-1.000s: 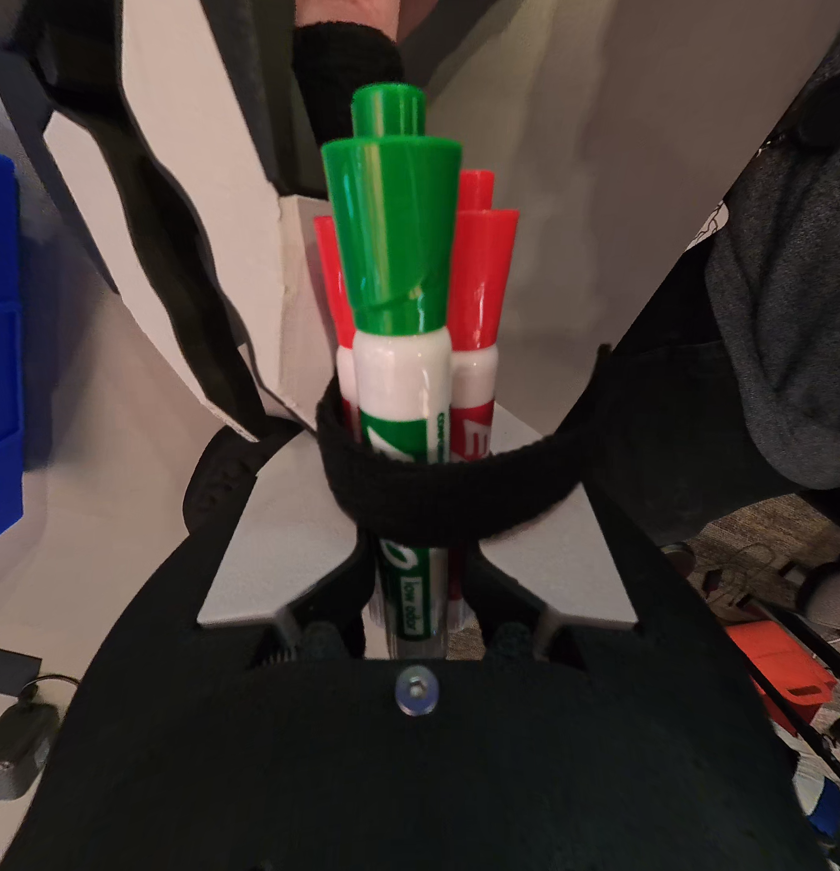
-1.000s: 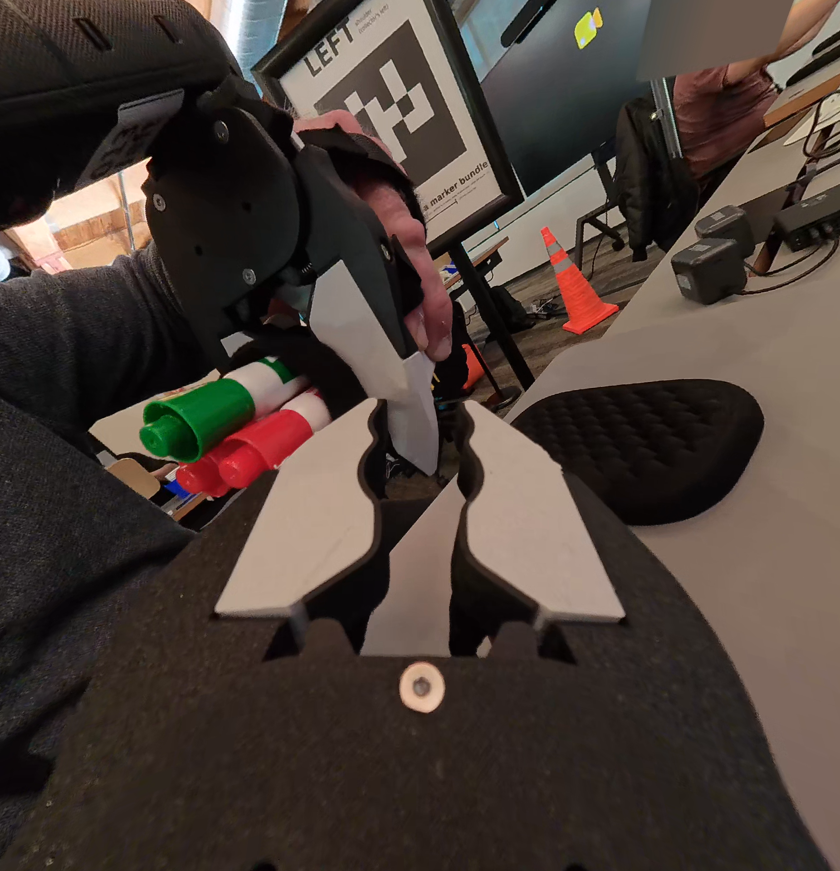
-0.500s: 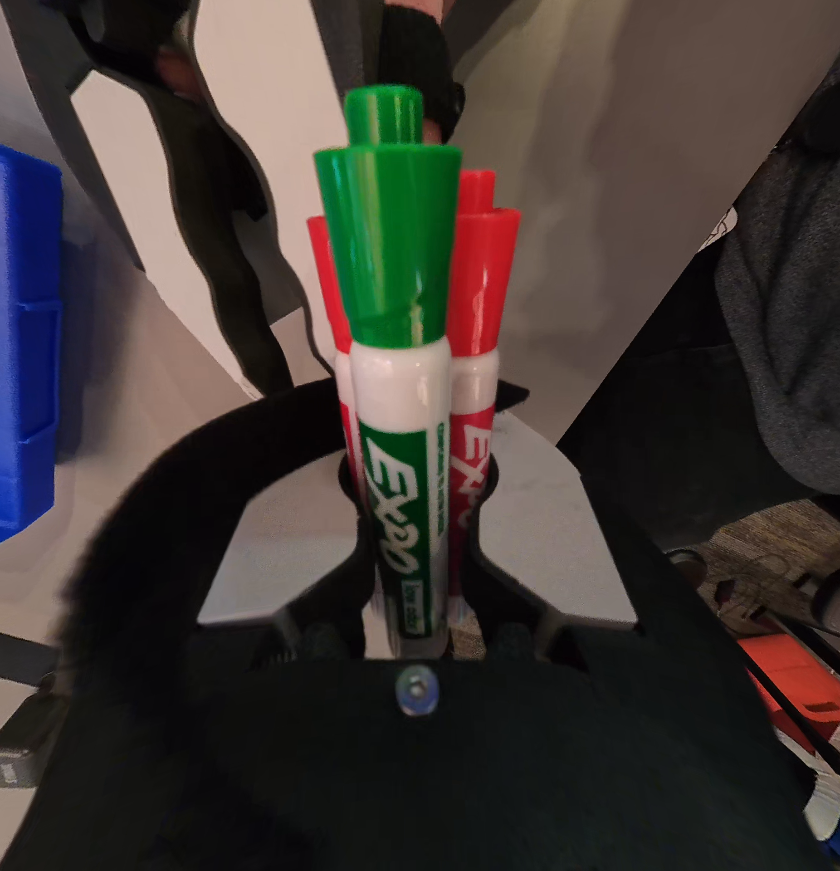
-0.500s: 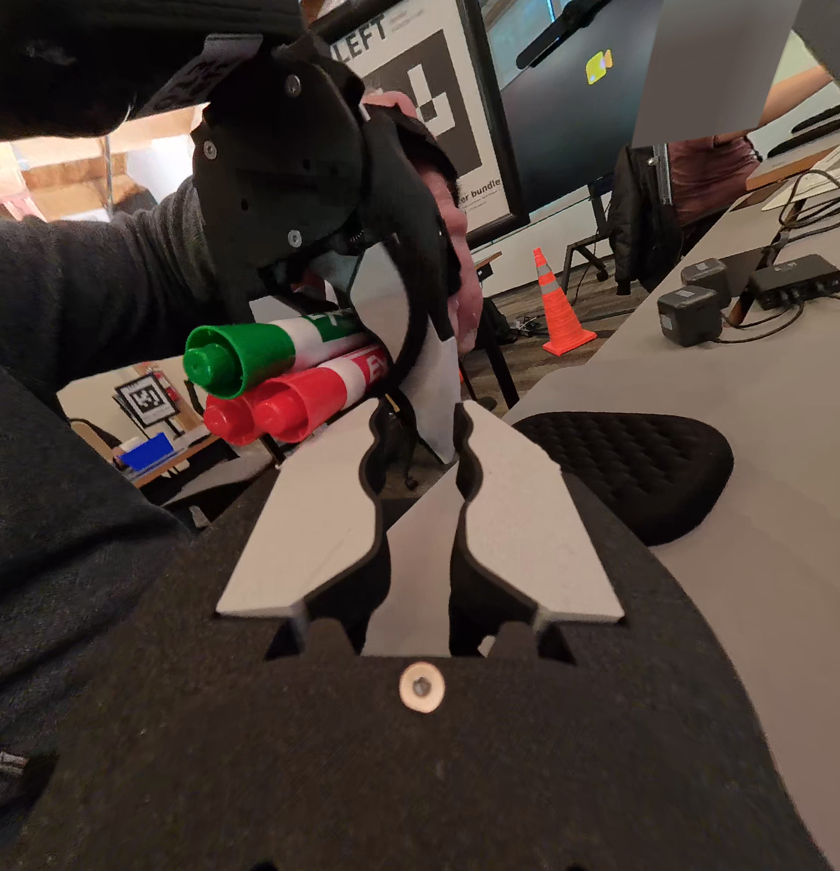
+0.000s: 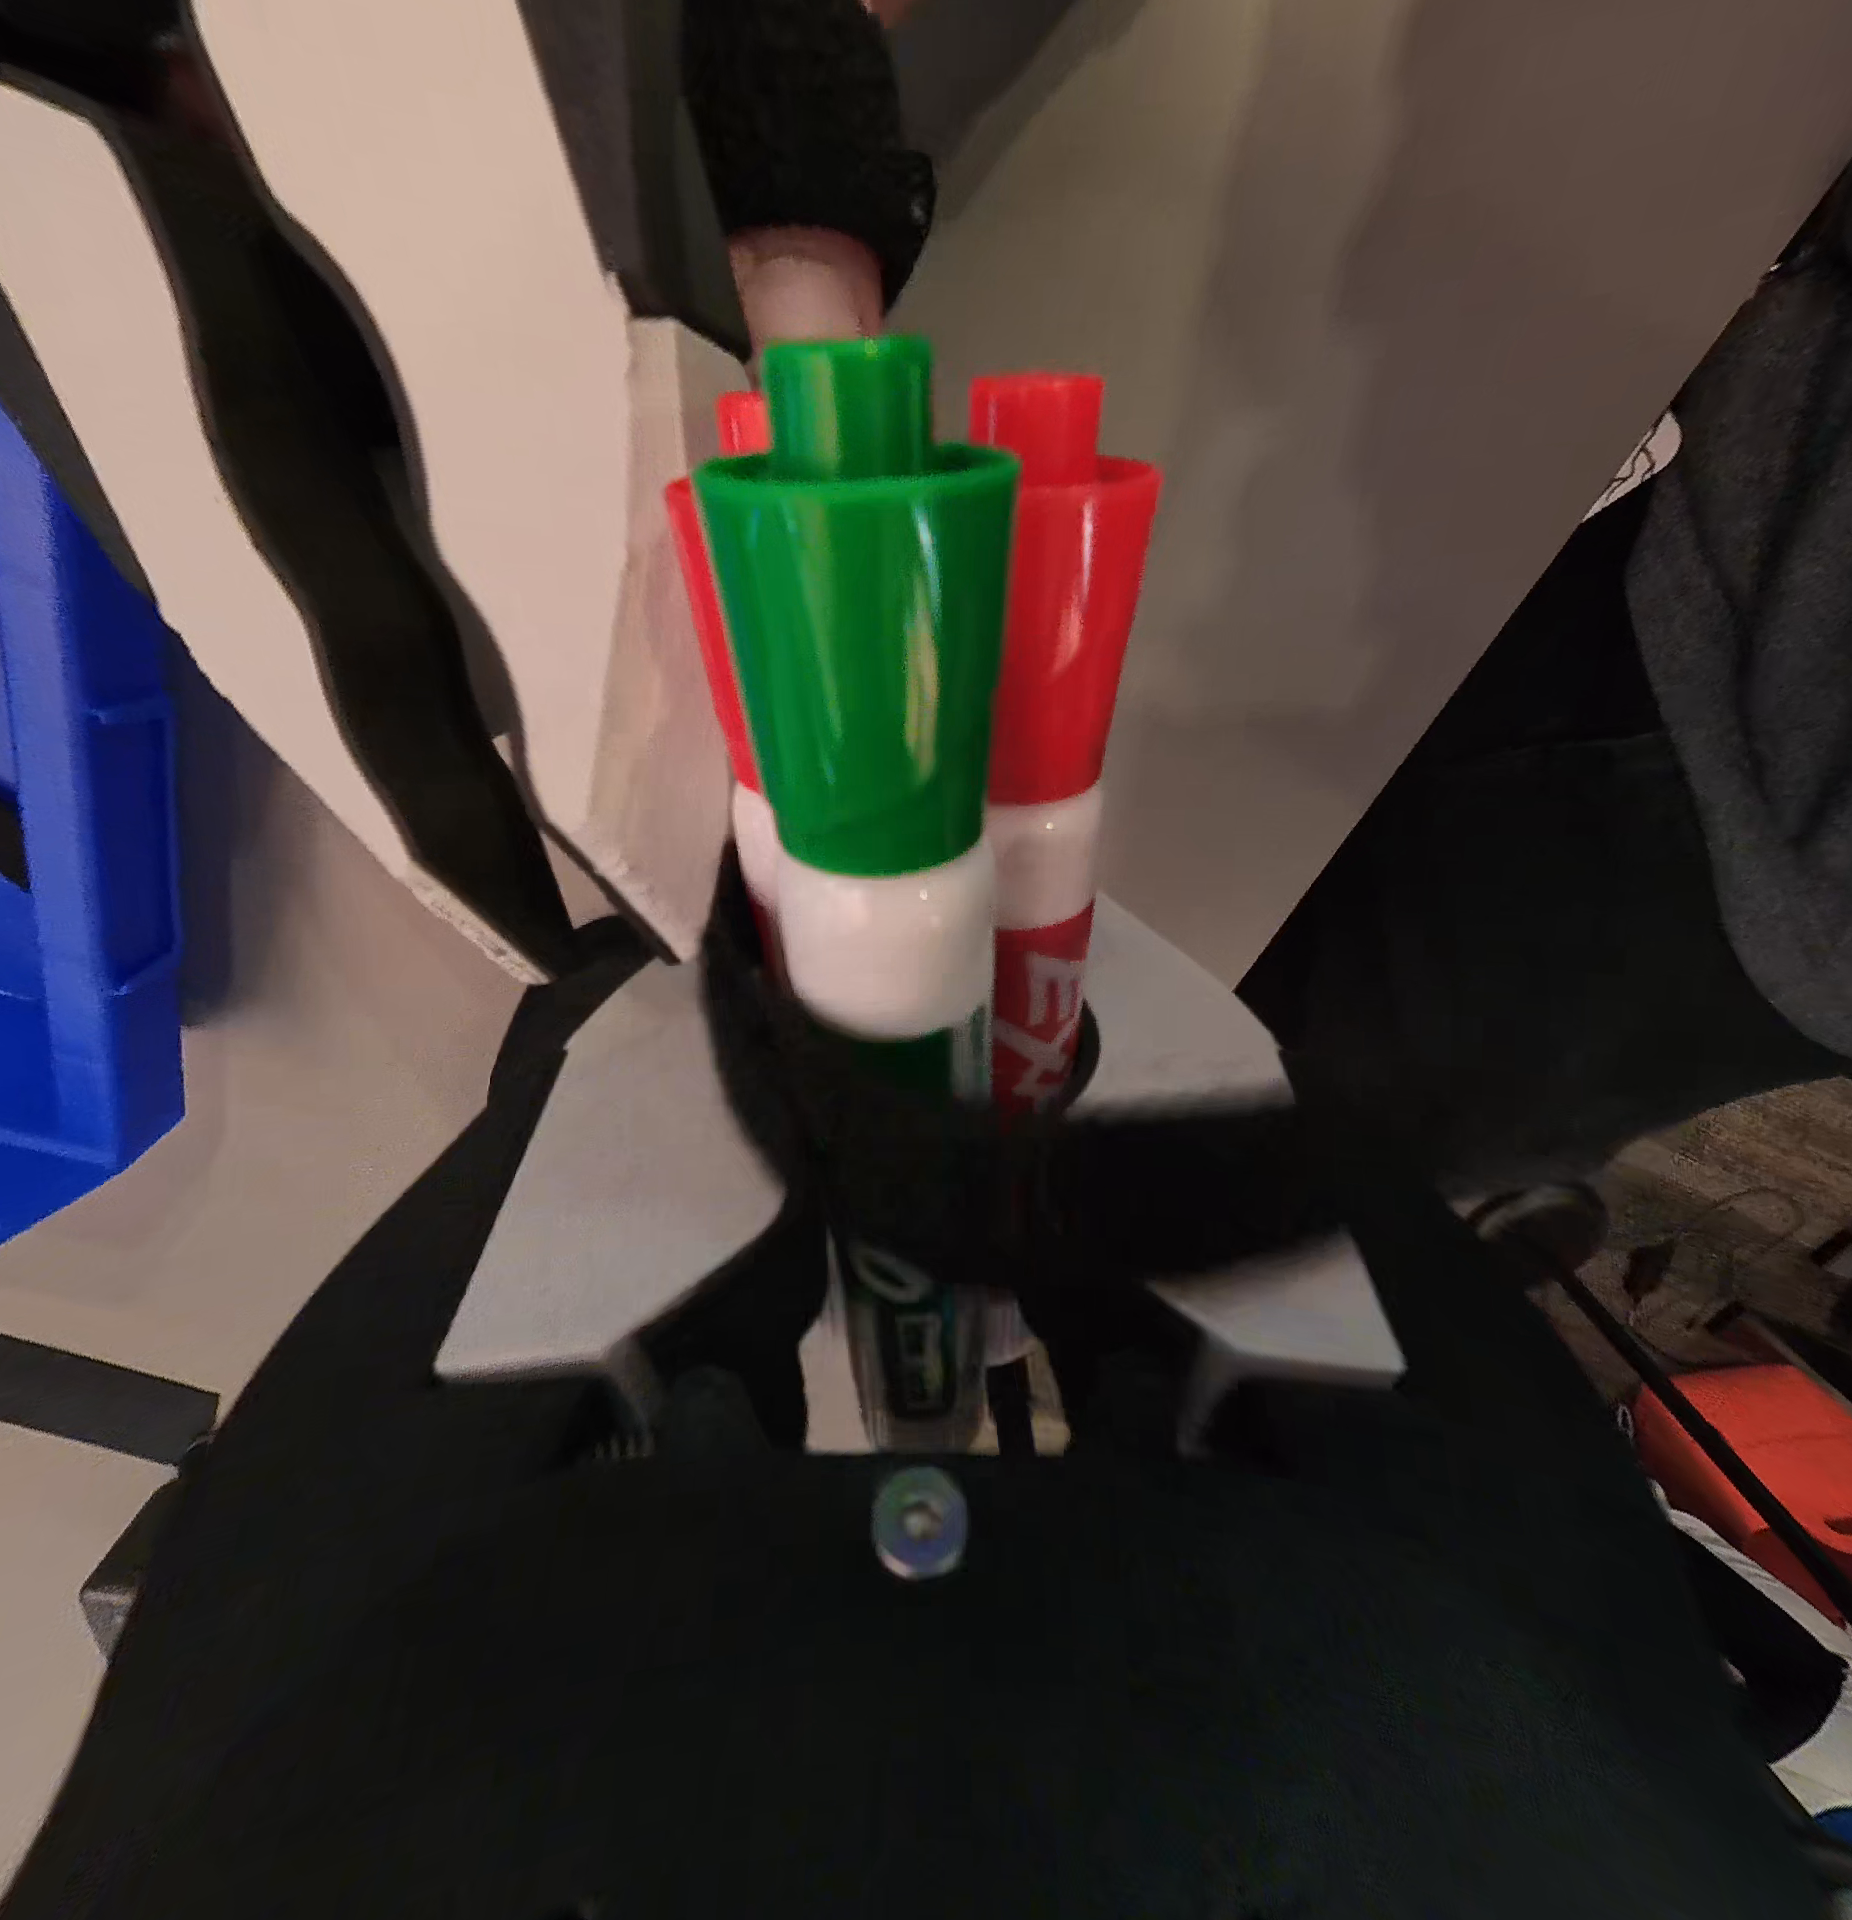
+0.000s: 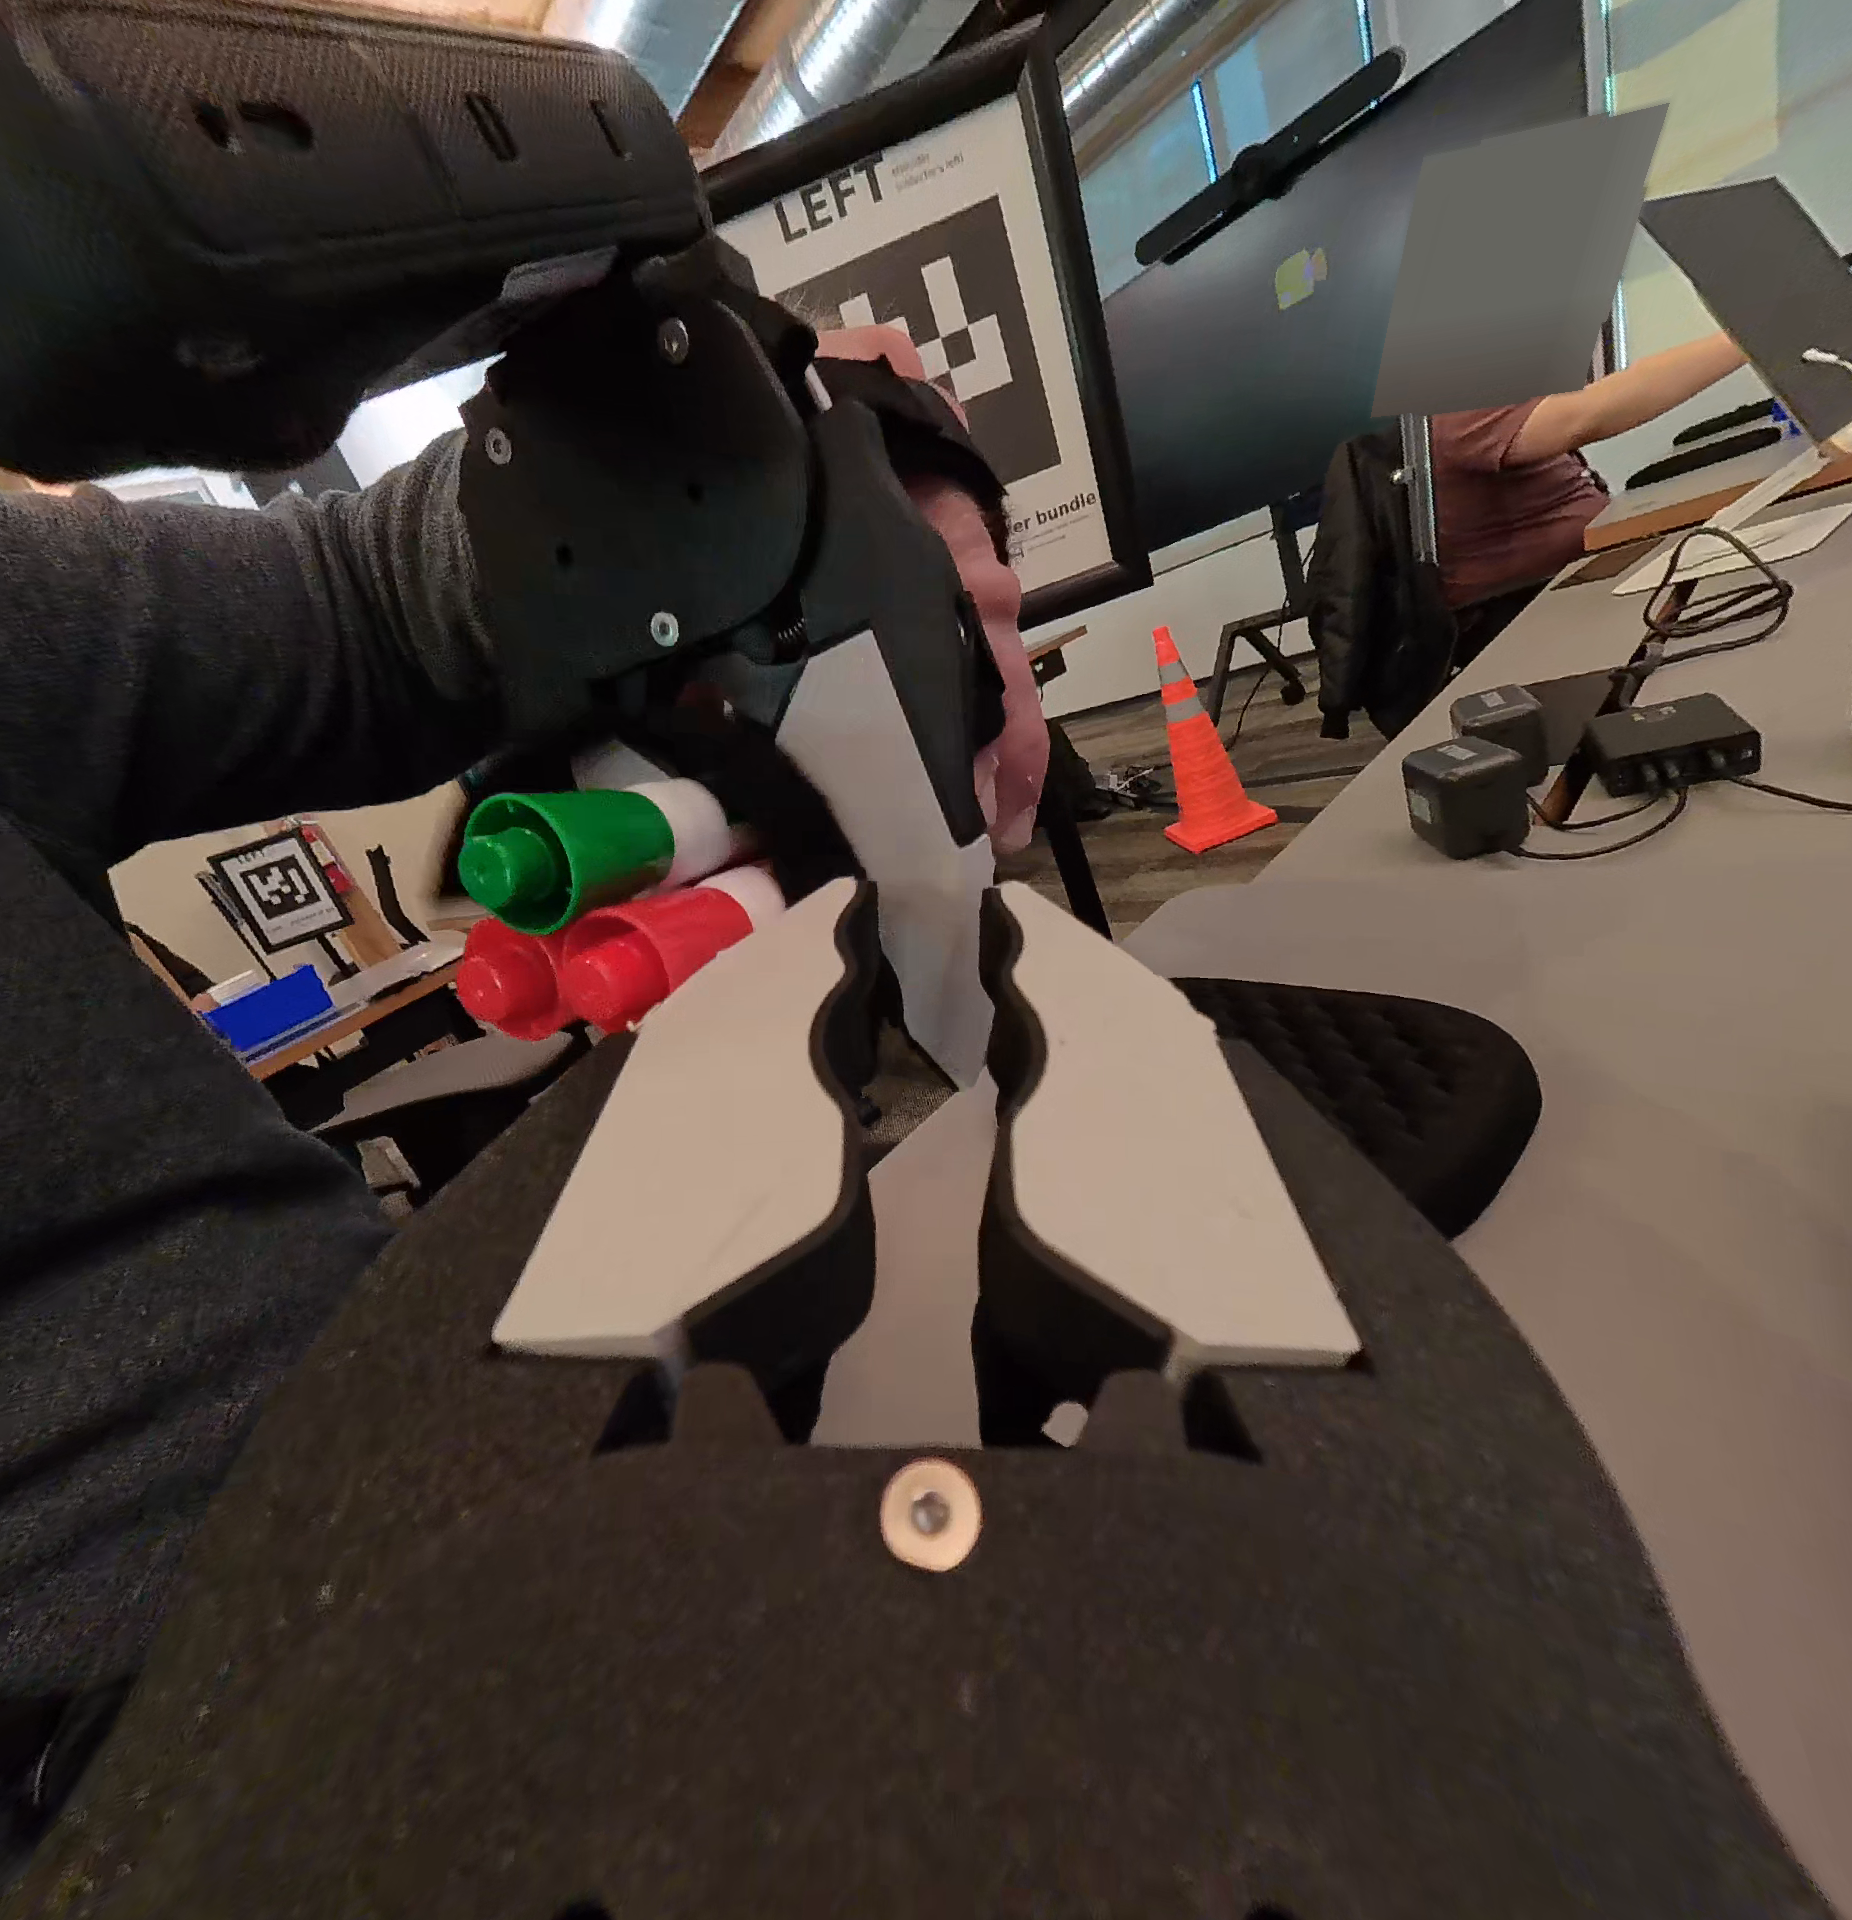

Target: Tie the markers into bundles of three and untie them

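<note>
My left gripper (image 5: 901,966) is shut on three markers, one green (image 5: 860,665) and two red (image 5: 1067,623), caps pointing away. A black strap (image 5: 1005,1164) wraps around them at the fingertips, with its blurred tail running right. My right gripper (image 5: 600,945) comes in from the upper left, its tips against the strap's left side. In the right wrist view, the right gripper (image 6: 932,914) has its jaws a narrow gap apart, and nothing shows gripped. One of the left gripper's fingers (image 6: 901,831) pokes into that gap, beside the green marker (image 6: 569,852) and the strap (image 6: 787,800).
A blue bin (image 5: 60,831) stands at the left. A black dotted pad (image 6: 1369,1091) lies on the grey table (image 6: 1628,1143). Black boxes with cables (image 6: 1473,790) sit farther back. An orange cone (image 6: 1202,769) stands on the floor. A seated person (image 6: 1504,488) is behind it.
The strap was snug around the markers, swung out in a loose loop to the left, and now lies across them again with its tail to the right. Both grippers stayed close together.
</note>
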`<action>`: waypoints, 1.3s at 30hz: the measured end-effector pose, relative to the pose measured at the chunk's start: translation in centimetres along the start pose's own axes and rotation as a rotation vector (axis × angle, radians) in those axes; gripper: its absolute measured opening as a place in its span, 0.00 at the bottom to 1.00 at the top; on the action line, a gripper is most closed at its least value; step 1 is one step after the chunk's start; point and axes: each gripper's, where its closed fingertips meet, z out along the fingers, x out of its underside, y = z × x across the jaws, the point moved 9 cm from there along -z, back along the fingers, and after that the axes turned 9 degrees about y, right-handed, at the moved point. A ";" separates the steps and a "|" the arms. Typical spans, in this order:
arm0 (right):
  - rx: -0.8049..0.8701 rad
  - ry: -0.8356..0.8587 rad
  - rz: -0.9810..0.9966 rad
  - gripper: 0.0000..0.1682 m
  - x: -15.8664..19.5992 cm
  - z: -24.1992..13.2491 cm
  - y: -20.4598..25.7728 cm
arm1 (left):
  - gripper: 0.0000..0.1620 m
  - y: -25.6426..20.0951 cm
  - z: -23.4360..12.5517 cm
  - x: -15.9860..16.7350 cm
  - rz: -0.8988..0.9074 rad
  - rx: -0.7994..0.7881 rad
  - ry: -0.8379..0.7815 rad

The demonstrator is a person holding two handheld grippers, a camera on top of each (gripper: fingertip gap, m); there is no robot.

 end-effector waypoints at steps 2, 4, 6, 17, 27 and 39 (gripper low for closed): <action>-0.004 -0.009 0.012 0.10 0.1 -0.1 -0.2 | 0.27 0.1 0.1 -0.1 -0.008 0.005 0.028; -0.005 -0.018 0.021 0.10 0.1 -0.2 -0.3 | 0.27 0.2 0.1 -0.2 -0.004 0.004 0.035; 0.000 -0.016 0.017 0.10 0.1 -0.2 -0.3 | 0.27 0.3 0.0 -0.3 0.000 0.009 0.025; 0.012 -0.042 0.048 0.13 0.3 -0.7 -0.7 | 0.27 0.7 0.0 -0.1 -0.012 0.007 0.015; 0.043 -0.063 0.065 0.18 0.5 -1.1 -1.2 | 0.27 0.8 -0.1 0.1 -0.021 0.025 0.004; 0.034 -0.005 -0.036 0.24 1.7 -1.1 0.4 | 0.28 0.7 0.1 0.2 -0.025 0.065 -0.005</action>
